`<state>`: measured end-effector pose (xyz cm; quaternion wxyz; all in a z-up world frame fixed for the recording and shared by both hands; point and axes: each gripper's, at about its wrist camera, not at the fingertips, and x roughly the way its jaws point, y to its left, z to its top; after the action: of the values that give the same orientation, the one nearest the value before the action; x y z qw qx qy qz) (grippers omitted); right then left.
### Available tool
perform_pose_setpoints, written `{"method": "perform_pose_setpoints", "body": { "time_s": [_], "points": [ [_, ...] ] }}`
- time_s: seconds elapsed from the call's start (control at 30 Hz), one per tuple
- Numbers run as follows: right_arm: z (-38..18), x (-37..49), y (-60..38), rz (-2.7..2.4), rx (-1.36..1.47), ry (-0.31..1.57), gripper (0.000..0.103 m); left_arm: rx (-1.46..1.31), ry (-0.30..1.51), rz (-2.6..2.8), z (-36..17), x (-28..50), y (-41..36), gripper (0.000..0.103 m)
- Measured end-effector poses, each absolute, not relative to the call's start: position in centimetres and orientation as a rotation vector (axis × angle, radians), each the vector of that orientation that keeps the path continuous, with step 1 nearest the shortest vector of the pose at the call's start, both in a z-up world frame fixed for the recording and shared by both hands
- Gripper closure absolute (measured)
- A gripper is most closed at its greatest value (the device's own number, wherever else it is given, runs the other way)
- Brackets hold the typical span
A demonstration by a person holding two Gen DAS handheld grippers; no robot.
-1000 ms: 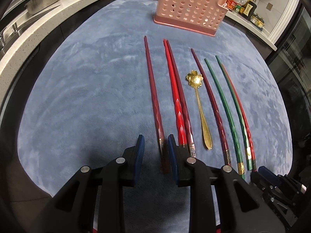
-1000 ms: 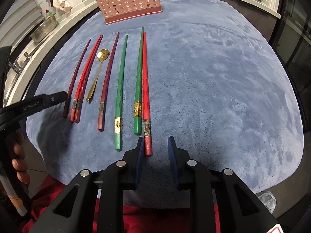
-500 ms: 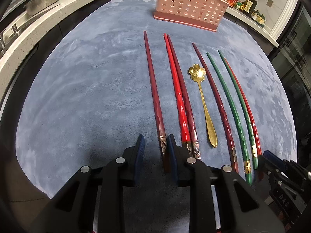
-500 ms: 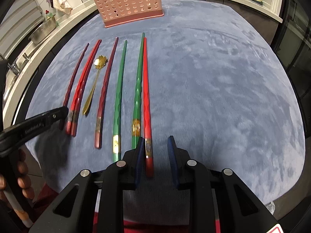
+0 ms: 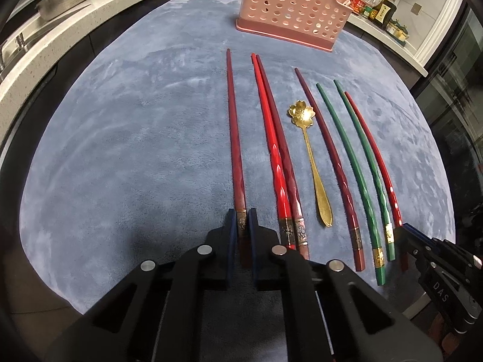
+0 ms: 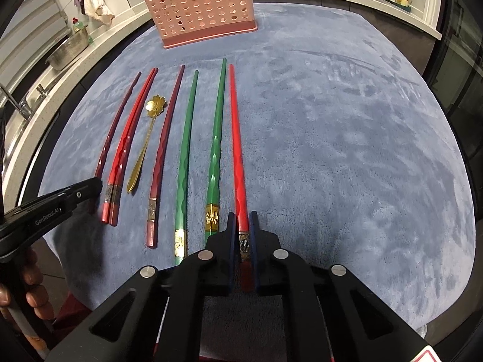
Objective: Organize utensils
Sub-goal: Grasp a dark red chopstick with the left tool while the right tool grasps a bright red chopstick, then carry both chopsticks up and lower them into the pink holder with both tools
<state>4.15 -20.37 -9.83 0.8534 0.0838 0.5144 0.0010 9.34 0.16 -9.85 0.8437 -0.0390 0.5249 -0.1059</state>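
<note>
Lying in a row on the blue-grey mat (image 5: 135, 150) of the table — seven chopsticks and one gold spoon (image 5: 312, 163), handles toward the cameras. Left claw (image 5: 241, 226): clamped on the banded end of the dark red chopstick (image 5: 234, 138) at the row's left edge. Right claw (image 6: 242, 232): clamped on the banded end of the bright red chopstick (image 6: 237, 144) at the right edge, just beside a green chopstick (image 6: 215, 147). Pink perforated holder (image 6: 199, 9) — upright at the mat's far side.

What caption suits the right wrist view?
Right gripper jaws closed on the red chopstick, pink basket beyond.
</note>
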Motion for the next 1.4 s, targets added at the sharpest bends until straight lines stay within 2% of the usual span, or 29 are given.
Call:
{"method": "perform_pose_setpoints", "body": {
  "time_s": [0.37,1.0,1.4],
  "points": [
    [-5.5,5.0,-20.4,0.018,0.198,0.984,0.095,-0.083,1.053,-0.221,-6.4,9.6,0.8,0.096],
    [3.9,9.5,-22.7,0.022,0.236,0.764,0.095,-0.118,0.817,-0.213,4.3,14.4,1.9,0.096],
    [7.4,13.4,-23.2,0.050,0.235,0.688,0.095,-0.118,0.685,-0.222,9.6,18.5,0.9,0.096]
  ]
}}
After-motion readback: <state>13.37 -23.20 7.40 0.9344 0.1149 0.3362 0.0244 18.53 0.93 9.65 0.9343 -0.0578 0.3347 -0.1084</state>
